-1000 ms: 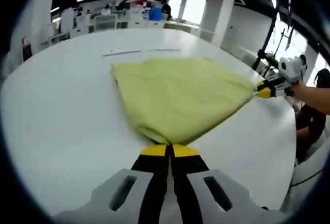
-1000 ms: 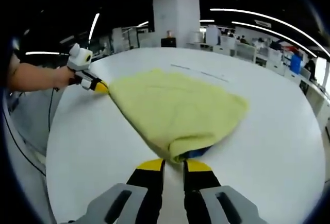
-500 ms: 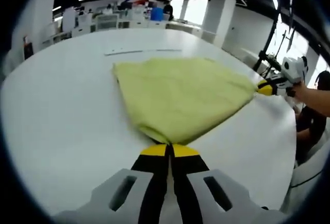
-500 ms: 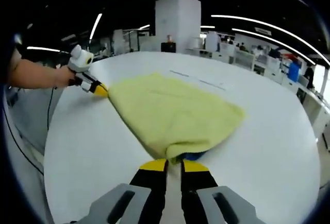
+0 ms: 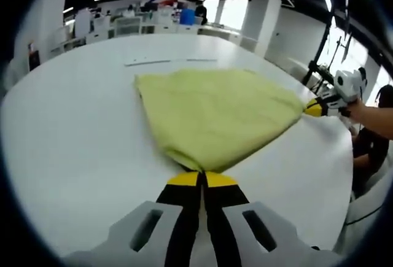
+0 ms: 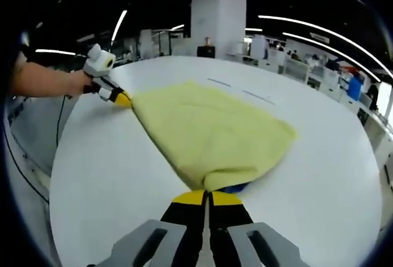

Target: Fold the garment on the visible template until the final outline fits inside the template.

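Observation:
A yellow-green garment (image 5: 215, 110) lies folded on the round white table (image 5: 67, 150), stretched between the two grippers. My left gripper (image 5: 201, 175) is shut on its near corner. In the left gripper view the right gripper (image 5: 314, 108) holds the garment's far right corner. In the right gripper view the garment (image 6: 212, 132) spreads ahead, a bit of blue showing under its near edge, and my right gripper (image 6: 209, 194) is shut on that corner. The left gripper (image 6: 121, 99) pinches the far left corner there. Thin template lines (image 5: 169, 61) mark the table beyond the cloth.
A person's forearm (image 5: 374, 116) holds the right gripper at the table's right edge. In the right gripper view a forearm (image 6: 52, 83) reaches in from the left. Office desks (image 5: 132, 24), a white pillar (image 6: 218, 21) and a stand (image 5: 319, 58) lie beyond the table.
The right gripper view has shifted and rolled slightly with the hand, and its jaws now stand closer together on the corner. The garment stays stretched between both grippers.

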